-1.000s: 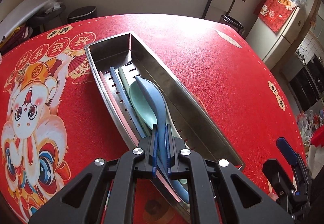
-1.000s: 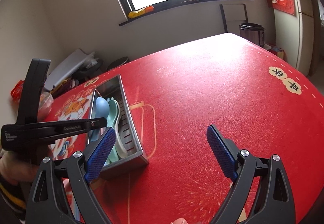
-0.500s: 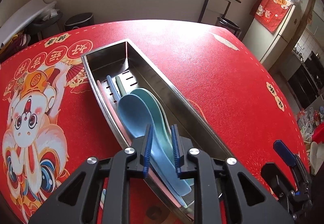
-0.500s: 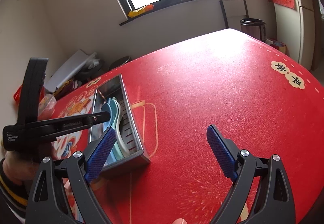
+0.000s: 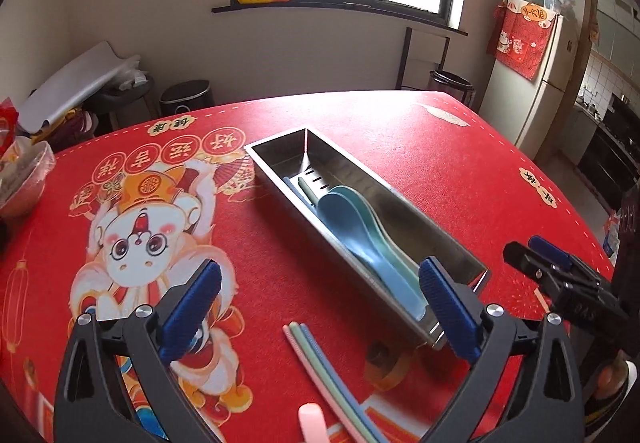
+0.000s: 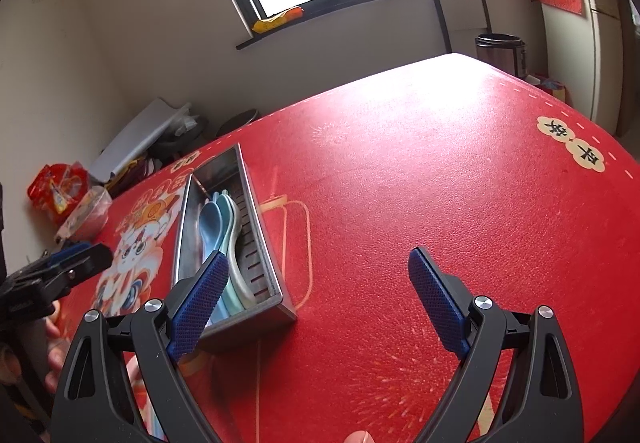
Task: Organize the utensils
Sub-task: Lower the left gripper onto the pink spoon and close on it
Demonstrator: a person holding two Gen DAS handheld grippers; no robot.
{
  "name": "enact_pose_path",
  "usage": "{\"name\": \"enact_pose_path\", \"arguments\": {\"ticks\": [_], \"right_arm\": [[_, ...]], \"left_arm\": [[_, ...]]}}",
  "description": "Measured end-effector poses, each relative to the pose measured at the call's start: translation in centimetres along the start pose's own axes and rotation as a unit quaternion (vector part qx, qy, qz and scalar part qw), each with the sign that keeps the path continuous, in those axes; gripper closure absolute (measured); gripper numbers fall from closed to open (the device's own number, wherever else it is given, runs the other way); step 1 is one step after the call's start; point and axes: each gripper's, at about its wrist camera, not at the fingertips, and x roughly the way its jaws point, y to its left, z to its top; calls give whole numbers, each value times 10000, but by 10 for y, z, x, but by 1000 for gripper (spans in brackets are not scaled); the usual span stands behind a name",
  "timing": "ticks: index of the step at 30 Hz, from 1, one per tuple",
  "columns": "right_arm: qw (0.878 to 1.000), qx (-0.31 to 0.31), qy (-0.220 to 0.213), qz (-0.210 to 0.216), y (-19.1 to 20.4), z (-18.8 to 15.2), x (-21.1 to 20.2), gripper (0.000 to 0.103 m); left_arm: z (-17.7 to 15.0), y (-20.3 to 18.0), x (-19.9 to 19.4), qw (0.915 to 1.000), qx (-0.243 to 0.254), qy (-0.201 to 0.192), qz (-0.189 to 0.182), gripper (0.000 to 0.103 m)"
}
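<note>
Left gripper (image 5: 320, 291): jaws spread wide, just opened, nothing between them, hovering near the metal tray's (image 5: 404, 203) near end. Right gripper (image 6: 316, 295): jaws wide, empty, beside the tray.

The left gripper (image 5: 320, 297) is a black plastic frame of two angular arms with triangular cut-outs, each arm ending in a blue finger pad with a fine cross-hatched grip texture (image 5: 196, 307). Round silver screws sit at the joints, two on each arm. The right gripper (image 6: 316, 301) is built alike: black arms, silver screws, blue hatched pads (image 6: 436, 303). In the right wrist view, at 9 o'clock, the left gripper's side bears small pale lettering, too small to read
</note>
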Motion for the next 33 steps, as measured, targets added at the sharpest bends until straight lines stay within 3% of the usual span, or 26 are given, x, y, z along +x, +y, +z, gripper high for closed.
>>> {"name": "enact_pose_path", "arguments": {"ticks": [10,17,24,33], "right_arm": [[9996,-224,-90,-129,14,-8,-8,15],[9986,-442,38,-299,26,-28,-30,15],[9973,-579,291,-358,35,-49,-41,15],[9968,-531,583,-135,42,-64,-48,15]], "left_arm": [[-64,40,-52,9992,-372,-28,152,6],[-102,39,-67,9997,-116,108,177,6],[-119,36,-65,9997,-34,241,51,6],[-129,40,-65,9996,-185,217,-67,6]]}}
